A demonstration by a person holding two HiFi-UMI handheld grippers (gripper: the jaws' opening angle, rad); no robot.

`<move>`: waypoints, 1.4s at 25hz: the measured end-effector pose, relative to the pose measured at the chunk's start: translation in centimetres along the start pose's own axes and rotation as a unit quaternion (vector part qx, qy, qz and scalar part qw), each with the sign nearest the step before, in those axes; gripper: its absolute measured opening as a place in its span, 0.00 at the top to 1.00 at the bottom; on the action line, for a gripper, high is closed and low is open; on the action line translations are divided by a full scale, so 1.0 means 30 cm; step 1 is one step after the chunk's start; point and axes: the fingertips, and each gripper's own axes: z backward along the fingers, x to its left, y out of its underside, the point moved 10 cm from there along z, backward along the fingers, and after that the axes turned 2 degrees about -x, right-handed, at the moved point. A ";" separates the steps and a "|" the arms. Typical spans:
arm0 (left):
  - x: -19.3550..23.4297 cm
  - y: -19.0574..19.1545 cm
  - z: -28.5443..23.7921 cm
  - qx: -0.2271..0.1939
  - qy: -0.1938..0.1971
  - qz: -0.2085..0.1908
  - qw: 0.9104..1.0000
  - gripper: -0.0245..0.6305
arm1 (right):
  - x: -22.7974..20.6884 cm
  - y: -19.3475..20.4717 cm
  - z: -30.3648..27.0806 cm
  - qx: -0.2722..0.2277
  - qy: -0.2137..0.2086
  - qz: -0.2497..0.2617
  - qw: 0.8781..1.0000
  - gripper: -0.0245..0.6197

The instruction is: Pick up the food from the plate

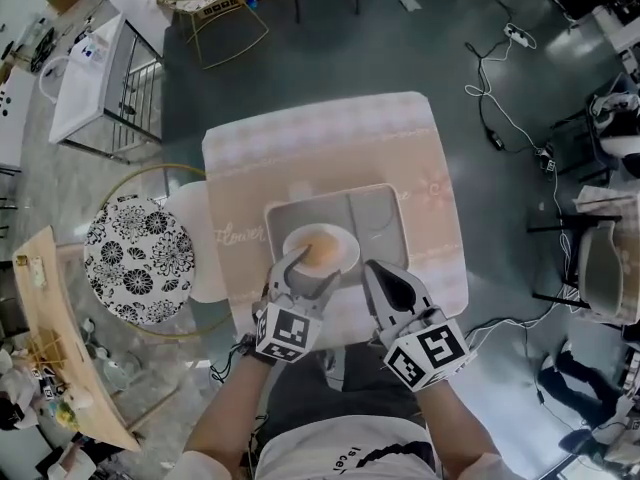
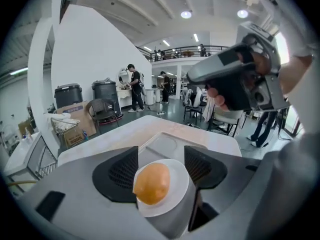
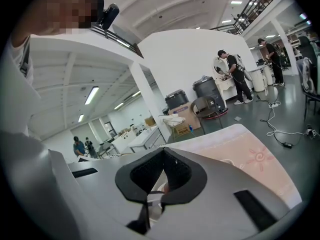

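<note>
An orange, rounded piece of food (image 1: 318,253) lies on a small white plate (image 1: 346,240). The plate rests in a grey compartment tray (image 1: 378,213) on a table with a pink cloth (image 1: 320,138). My left gripper (image 1: 310,272) is open at the plate's near edge. In the left gripper view its pads flank the food (image 2: 151,183) on the plate (image 2: 179,190); the right pad stands clear of it. My right gripper (image 1: 378,273) is just right of the plate, and in the right gripper view its jaws (image 3: 162,156) meet at the tips, shut with nothing held.
A stool with a black-and-white flowered cushion (image 1: 135,258) stands left of the table, and a wooden bench (image 1: 50,338) sits beyond it. A wire-frame chair (image 1: 210,13) is at the far side. Cables (image 1: 500,98) run over the floor at the right.
</note>
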 end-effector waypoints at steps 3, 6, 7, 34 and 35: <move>0.021 0.049 -0.048 0.015 0.005 -0.006 1.000 0.51 | -0.022 0.025 -0.009 0.001 0.004 -0.005 1.000 0.94; 0.039 0.095 -0.091 0.033 0.017 -0.015 0.999 0.46 | -0.045 0.046 -0.017 0.002 0.008 -0.009 1.000 0.94; 0.044 0.108 -0.104 0.039 0.021 -0.019 0.999 0.45 | -0.052 0.052 -0.020 0.002 0.009 -0.010 1.000 0.94; 0.056 0.114 -0.154 0.090 0.008 -0.018 0.996 0.43 | -0.079 0.057 0.022 0.004 0.012 -0.016 1.000 0.94; 0.051 0.097 -0.138 0.088 0.006 -0.011 0.996 0.43 | -0.074 0.048 0.026 0.004 0.011 -0.017 1.000 0.94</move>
